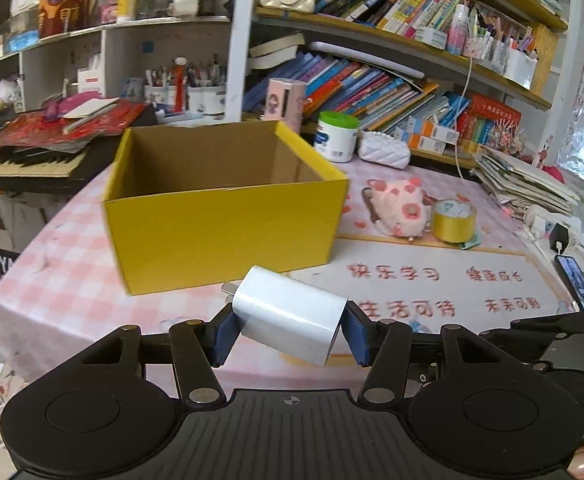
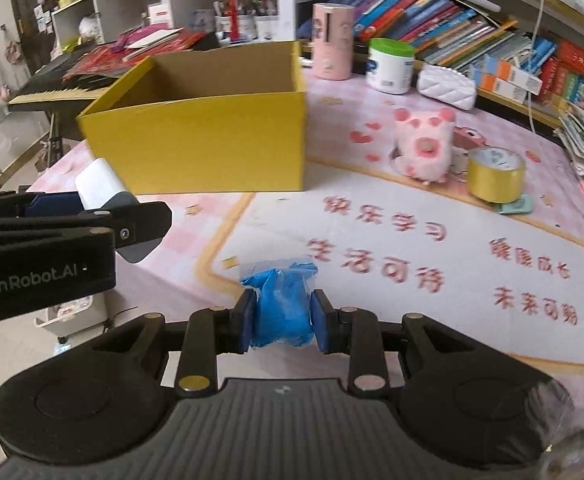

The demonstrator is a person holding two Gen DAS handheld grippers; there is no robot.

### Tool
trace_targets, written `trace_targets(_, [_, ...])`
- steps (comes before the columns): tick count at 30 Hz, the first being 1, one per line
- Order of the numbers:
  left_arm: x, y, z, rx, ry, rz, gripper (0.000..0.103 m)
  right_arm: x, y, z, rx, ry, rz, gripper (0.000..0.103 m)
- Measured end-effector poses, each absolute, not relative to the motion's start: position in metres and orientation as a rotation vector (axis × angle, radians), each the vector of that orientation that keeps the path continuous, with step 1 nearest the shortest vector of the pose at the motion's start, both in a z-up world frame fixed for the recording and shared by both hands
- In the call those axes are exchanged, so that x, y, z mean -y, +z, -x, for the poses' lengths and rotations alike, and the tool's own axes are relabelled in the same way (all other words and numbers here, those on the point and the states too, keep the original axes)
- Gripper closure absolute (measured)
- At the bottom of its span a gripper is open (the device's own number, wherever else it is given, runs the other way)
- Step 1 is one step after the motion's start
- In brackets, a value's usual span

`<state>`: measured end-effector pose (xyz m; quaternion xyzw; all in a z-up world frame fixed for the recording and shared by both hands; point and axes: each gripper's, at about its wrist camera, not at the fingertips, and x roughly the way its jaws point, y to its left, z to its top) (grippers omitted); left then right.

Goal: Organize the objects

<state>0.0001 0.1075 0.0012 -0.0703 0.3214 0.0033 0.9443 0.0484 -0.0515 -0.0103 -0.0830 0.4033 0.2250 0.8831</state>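
A white charger block [image 1: 290,320], smooth and glossy with metal prongs at its upper left end, is seen tilted in the lower centre of the left wrist view. It is clamped between the blue pads [image 1: 225,338] of the left gripper [image 1: 290,330], whose jaws are held apart only by the block's width. In the right wrist view the same block [image 2: 100,182] is seen at the left edge, just in front of the yellow box [image 2: 212,136].

A crumpled blue item in clear plastic wrap [image 2: 282,308] is shown at the lower centre of the right wrist view. It is squeezed between the pads of the right gripper [image 2: 282,322], which is closed narrowly on it above the surface [image 2: 412,280].

The yellow box [image 1: 224,216], open-topped with a brown cardboard interior, is placed at the centre of the left wrist view on the pink checked surface [image 1: 60,264]. To its right, a pink plush pig [image 1: 402,208] and a roll of gold tape [image 1: 454,220] are seen just beside each other.
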Motion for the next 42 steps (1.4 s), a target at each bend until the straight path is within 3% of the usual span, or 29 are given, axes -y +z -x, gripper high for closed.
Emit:
trace_targets(22, [-0.175, 0.003, 0.061, -0.630, 0.047, 0.162, 0.049, -0.019, -0.001, 0.017, -0.806, 0.528, 0.210, 0.075])
trace_targets(42, [-0.182, 0.031, 0.053, -0.537, 0.025, 0.162, 0.049, -0.025, 0.018, 0.009, -0.741, 0.498, 0.202, 0.075])
